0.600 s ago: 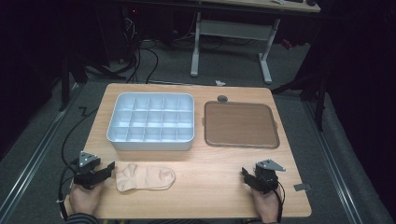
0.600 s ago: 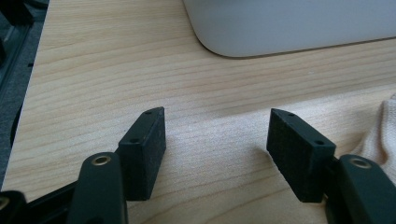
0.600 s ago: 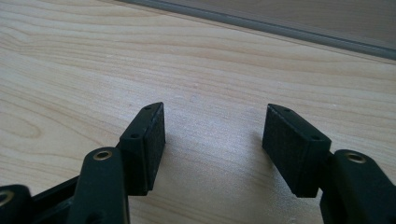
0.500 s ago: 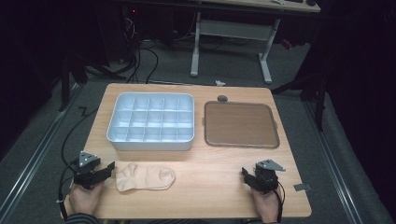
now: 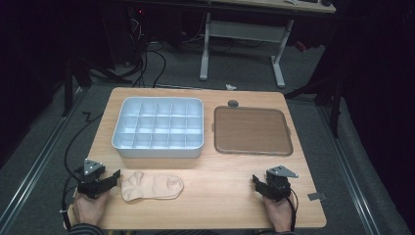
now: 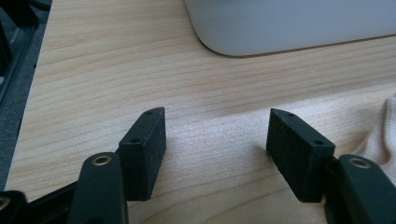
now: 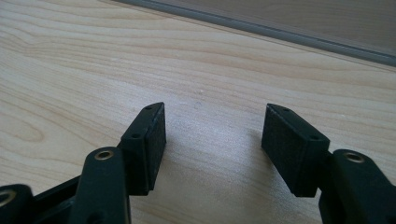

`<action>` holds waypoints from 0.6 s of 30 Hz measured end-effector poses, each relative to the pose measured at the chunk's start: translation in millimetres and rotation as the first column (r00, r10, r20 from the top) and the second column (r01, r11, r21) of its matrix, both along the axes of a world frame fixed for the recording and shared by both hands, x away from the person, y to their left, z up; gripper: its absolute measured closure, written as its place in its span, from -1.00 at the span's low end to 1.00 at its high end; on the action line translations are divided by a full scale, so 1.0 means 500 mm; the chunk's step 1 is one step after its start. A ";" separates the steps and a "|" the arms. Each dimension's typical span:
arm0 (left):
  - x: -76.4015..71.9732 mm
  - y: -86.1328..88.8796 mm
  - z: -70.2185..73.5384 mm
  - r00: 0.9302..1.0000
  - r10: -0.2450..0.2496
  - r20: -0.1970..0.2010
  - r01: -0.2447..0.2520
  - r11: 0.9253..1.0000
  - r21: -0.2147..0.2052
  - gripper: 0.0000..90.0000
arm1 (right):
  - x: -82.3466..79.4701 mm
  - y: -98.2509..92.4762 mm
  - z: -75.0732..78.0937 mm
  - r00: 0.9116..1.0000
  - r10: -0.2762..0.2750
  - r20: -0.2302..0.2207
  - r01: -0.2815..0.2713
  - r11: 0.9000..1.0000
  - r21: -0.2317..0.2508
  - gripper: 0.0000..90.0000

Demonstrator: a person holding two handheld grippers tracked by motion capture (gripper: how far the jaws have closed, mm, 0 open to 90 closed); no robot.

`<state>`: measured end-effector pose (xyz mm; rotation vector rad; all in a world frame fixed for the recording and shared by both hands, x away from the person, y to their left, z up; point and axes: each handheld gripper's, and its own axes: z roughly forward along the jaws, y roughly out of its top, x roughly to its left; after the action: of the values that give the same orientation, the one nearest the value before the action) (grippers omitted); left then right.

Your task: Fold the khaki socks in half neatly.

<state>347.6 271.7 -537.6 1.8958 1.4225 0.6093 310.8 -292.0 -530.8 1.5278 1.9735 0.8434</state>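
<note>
Lying beside the left gripper point(image 5: 113, 177), a sock point(image 5: 151, 186), apparently.

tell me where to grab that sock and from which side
Grip the sock at the end nearest the left gripper, coming in low from the left. It lies flat and lengthwise along the table's front edge, and that end sits just beyond the open jaws, beside the right one in the left gripper view. Probably pinch a fold of fabric there.

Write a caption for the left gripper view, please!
Open left gripper above the wooden table, beige sock beside it.
</note>
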 end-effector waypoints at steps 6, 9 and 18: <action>0.000 0.002 0.000 1.000 0.003 0.000 -0.003 1.000 -0.011 -0.14 | 0.002 0.000 0.000 1.000 0.015 0.000 -0.015 1.000 0.005 -0.09; -0.001 0.003 0.000 1.000 0.010 0.000 -0.010 1.000 -0.017 -0.12 | 0.003 0.000 0.000 1.000 0.029 0.001 -0.029 1.000 0.000 -0.05; -0.003 0.006 0.001 1.000 0.012 0.000 -0.012 1.000 -0.025 -0.07 | 0.006 0.003 0.001 0.998 0.058 0.007 -0.058 0.998 -0.005 0.13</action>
<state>346.2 274.7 -537.3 1.8686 1.4361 0.5945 313.7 -290.5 -530.2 1.4695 2.0212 0.8665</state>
